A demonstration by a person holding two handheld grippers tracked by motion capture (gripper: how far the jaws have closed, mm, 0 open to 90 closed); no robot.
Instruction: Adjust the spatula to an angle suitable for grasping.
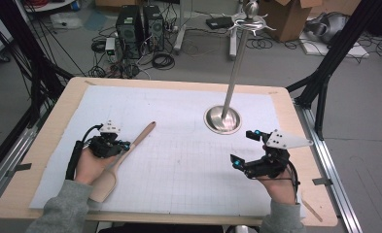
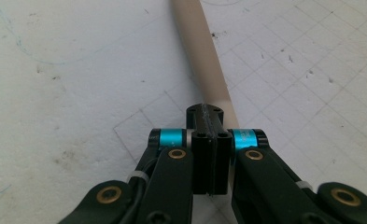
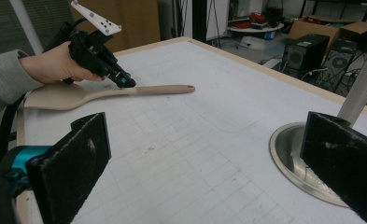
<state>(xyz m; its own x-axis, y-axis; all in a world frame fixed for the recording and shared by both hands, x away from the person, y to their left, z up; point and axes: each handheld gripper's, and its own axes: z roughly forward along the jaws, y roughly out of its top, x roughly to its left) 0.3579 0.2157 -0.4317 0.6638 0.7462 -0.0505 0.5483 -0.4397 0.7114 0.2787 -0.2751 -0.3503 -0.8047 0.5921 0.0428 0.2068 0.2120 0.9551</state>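
Note:
A beige wooden spatula [image 1: 141, 137] lies flat on the white gridded mat [image 1: 188, 160], blade toward the near left edge and handle pointing up and right. My left gripper [image 1: 126, 145] is shut, its jaws pressed together with nothing between them. Its tip rests on or just over the spatula's handle [image 2: 204, 60], near the handle's middle; contact is unclear. From the right gripper view, the left gripper [image 3: 125, 83] points down at the spatula [image 3: 102, 93]. My right gripper [image 1: 243, 146] is held open at the right side of the mat, its wide jaws [image 3: 209, 158] empty.
A metal stand with a round base [image 1: 222, 120] and a tall pole [image 1: 237, 68] rises at the back right of the mat, just beyond my right gripper. The wooden table's edge [image 1: 295, 116] frames the mat. Computers, cables and boxes sit on the floor behind.

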